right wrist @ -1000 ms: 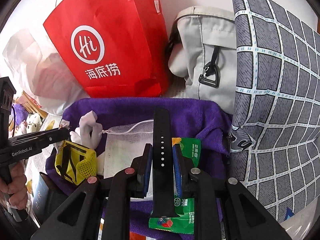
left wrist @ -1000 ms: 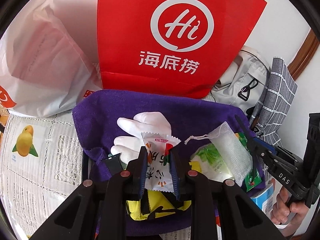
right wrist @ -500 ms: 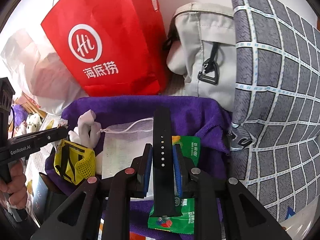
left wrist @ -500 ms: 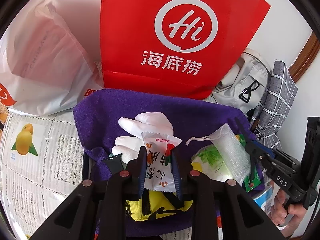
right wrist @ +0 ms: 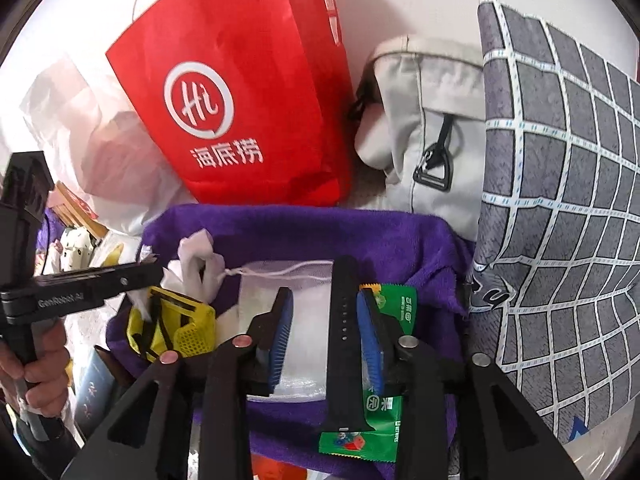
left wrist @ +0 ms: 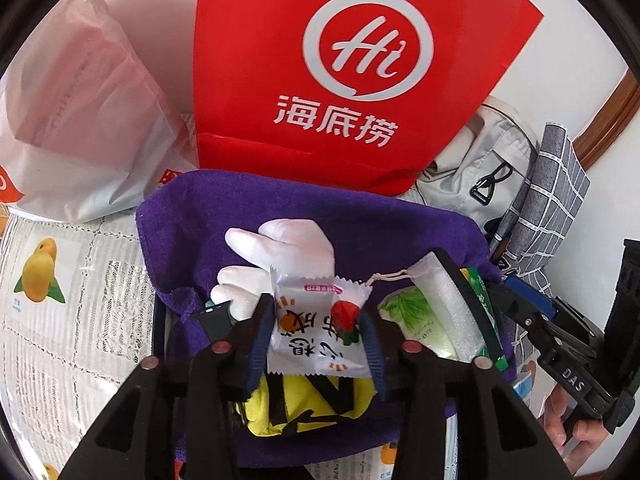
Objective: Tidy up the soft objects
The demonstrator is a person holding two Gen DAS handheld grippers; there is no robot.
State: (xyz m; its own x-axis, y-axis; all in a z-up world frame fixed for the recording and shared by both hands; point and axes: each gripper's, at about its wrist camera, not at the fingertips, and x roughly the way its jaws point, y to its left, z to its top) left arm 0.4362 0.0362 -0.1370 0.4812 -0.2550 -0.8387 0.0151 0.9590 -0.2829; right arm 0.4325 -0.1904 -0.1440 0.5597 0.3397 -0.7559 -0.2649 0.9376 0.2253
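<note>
A purple towel [left wrist: 192,216] lines a bin and holds soft items. My left gripper [left wrist: 316,330] is open, its fingers on either side of a white snack packet [left wrist: 316,336] that lies over a white glove [left wrist: 288,248] and a yellow mesh pouch [left wrist: 304,404]. My right gripper [right wrist: 324,332] is open; a black watch strap [right wrist: 344,344] lies beside its right finger, on a green packet [right wrist: 380,432] and a white drawstring bag [right wrist: 304,312]. The towel [right wrist: 304,232] shows there too.
A red paper bag [left wrist: 344,64] stands behind the towel, a white plastic bag [left wrist: 76,112] to its left. A grey backpack [right wrist: 432,136] and a grey checked cushion [right wrist: 560,200] stand at the right. A lace tablecloth with fruit prints [left wrist: 48,280] lies at the left.
Both grippers have opened: the left one let go of the snack packet and the right one let go of the black watch strap. Both items rest in the bin.
</note>
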